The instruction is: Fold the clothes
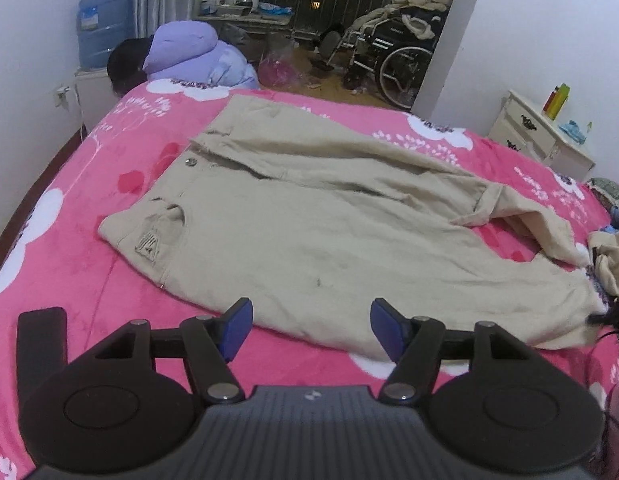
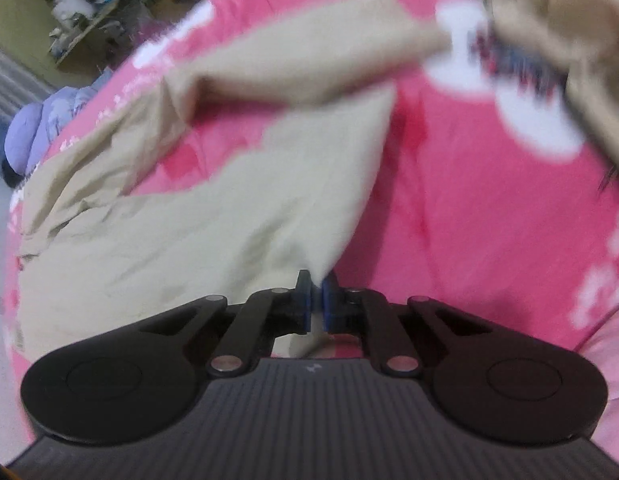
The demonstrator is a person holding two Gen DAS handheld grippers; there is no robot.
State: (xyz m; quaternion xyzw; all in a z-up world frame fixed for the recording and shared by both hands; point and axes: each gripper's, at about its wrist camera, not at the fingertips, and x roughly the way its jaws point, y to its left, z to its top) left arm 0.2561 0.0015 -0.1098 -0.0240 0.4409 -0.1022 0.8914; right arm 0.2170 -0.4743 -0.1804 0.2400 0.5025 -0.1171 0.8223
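We pinch the beige trousers (image 2: 213,216) at the hem in our right gripper (image 2: 316,300), jaws clamped (for folding); our left gripper (image 1: 311,330) hovers beside the trousers, jaws wide, empty.

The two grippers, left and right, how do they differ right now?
The left gripper stands open with nothing between its pads; the right gripper is shut on an edge of the beige trousers. The left view is sharp, the right view blurred. Both have blue pads and black arms over the pink blanket.
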